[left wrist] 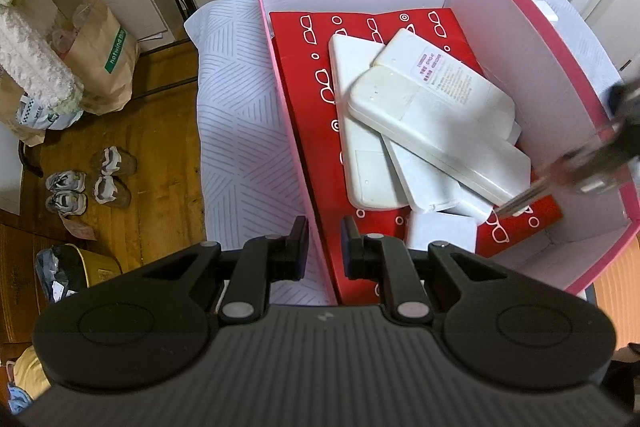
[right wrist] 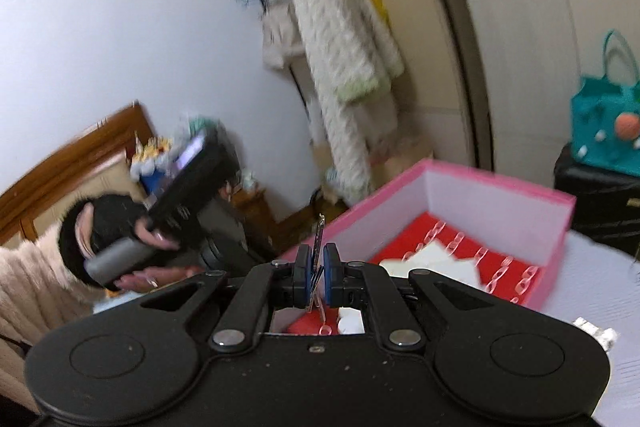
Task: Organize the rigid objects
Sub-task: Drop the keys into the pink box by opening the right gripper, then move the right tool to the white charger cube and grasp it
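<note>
The left gripper [left wrist: 323, 245] pinches the pink box [left wrist: 280, 75] wall; the right gripper [right wrist: 317, 267] clamps a thin (seemingly metal) strip [right wrist: 319, 239].

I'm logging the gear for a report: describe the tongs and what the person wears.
Both tongs, left and right, are matte black with round hinge pins and blue finger pads. The left body is ribbed. The person wears a fuzzy pale pink sleeve and a black glove.

Your right gripper [right wrist: 317, 277] pinches a thin clear strip [right wrist: 319, 241] upright, above the pink box [right wrist: 496, 183]; view blurred
</note>
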